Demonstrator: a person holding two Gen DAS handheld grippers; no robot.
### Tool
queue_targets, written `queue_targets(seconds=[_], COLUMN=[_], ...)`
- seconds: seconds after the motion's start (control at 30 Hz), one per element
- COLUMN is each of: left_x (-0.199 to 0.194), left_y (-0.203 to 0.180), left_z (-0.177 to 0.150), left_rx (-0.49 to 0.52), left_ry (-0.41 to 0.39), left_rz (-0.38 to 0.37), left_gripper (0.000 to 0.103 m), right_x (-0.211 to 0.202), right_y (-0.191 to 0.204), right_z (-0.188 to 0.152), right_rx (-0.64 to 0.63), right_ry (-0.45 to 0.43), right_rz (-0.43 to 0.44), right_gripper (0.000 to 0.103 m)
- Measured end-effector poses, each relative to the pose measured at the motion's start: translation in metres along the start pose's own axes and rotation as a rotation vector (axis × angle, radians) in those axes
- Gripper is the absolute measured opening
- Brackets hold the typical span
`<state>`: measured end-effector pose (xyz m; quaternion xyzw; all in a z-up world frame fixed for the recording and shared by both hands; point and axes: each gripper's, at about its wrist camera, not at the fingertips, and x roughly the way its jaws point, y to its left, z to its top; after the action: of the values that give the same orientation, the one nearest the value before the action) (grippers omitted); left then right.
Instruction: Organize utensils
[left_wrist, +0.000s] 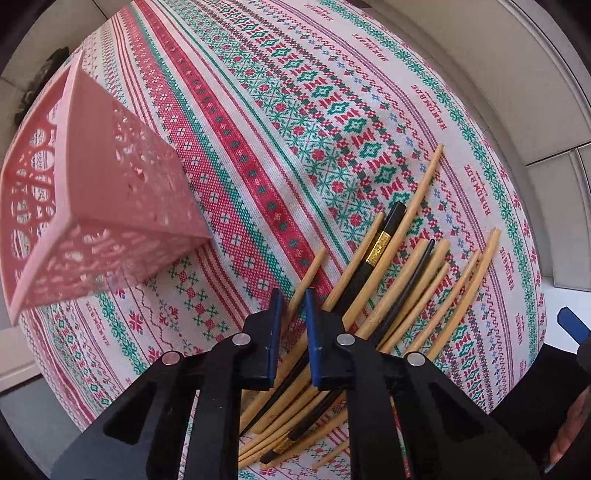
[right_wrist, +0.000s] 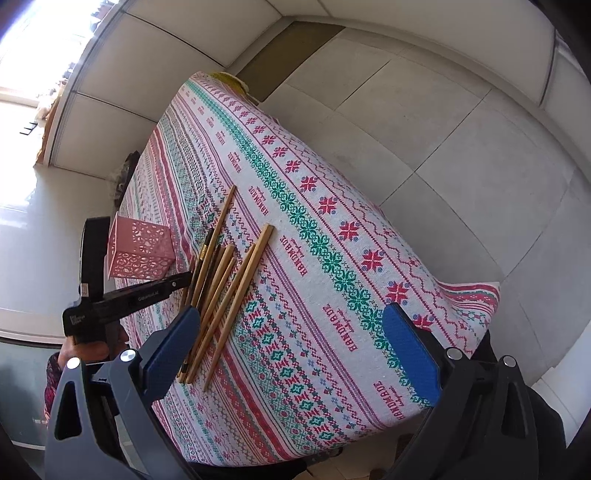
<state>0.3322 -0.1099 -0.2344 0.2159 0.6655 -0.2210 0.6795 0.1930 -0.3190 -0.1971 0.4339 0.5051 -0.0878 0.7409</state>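
Several bamboo chopsticks and a few black ones lie in a loose pile on the patterned tablecloth. My left gripper hovers just over the pile's left side, its jaws a narrow gap apart around one bamboo stick, not clamped. A pink perforated holder stands to the left. In the right wrist view the pile and holder lie ahead to the left. My right gripper is wide open and empty above the cloth, and the left gripper's body reaches in over the pile.
The table is narrow, with its edges close on both sides and grey tiled floor beyond. A white wall and bright window lie at the far left. My hand shows under the left gripper.
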Motion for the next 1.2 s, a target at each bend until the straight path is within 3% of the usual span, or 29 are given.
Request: queue_targets(seconds=[0.1, 0.3, 0.43, 0.53, 0.6, 0.67, 0.8, 0.93, 1.0, 1.13, 1.2], left_x=[-0.006, -0.060, -0.084, -0.110, -0.120, -0.135, -0.150, -0.162, -0.169, -0.174, -0.175], left_y=[0.007, 0.029, 0.024, 0.018, 0.014, 0.015, 0.017, 0.024, 0.026, 0.028, 0.028], left_z=[-0.017, -0.069, -0.109, -0.127, -0.138, -0.148, -0.160, -0.167, -0.172, -0.179, -0.180], left_rx=[-0.060, -0.122, -0.144, -0.114, -0.108, -0.101, -0.081, -0.087, -0.091, -0.093, -0.093], left_ry=[-0.084, -0.314, -0.405, -0.488, -0.540, -0.588, -0.633, -0.676, -0.689, -0.706, -0.710], left_rz=[-0.014, -0.095, -0.144, -0.150, -0.162, -0.173, -0.202, -0.238, -0.247, -0.259, -0.261], left_gripper=[0.010, 0.008, 0.005, 0.005, 0.005, 0.005, 0.005, 0.004, 0.005, 0.004, 0.004], right_x=[0.001, 0.019, 0.039, 0.054, 0.066, 0.080, 0.092, 0.102, 0.103, 0.086, 0.078], right_y=[0.002, 0.008, 0.020, 0.041, 0.050, 0.057, 0.071, 0.086, 0.087, 0.061, 0.043], right_z=[-0.002, 0.005, 0.010, 0.021, 0.026, 0.032, 0.031, 0.026, 0.023, 0.024, 0.029], right_rx=[-0.002, 0.069, 0.106, 0.064, 0.049, 0.044, 0.051, -0.015, -0.067, -0.022, 0.027], right_ry=[-0.007, 0.033, 0.055, 0.049, 0.061, 0.086, 0.089, 0.053, 0.053, 0.081, 0.085], right_rz=[-0.016, -0.047, -0.124, -0.217, -0.274, -0.324, -0.360, -0.452, -0.480, -0.466, -0.405], right_gripper=[0.096, 0.096, 0.095, 0.076, 0.050, 0.039, 0.040, 0.041, 0.035, 0.033, 0.036])
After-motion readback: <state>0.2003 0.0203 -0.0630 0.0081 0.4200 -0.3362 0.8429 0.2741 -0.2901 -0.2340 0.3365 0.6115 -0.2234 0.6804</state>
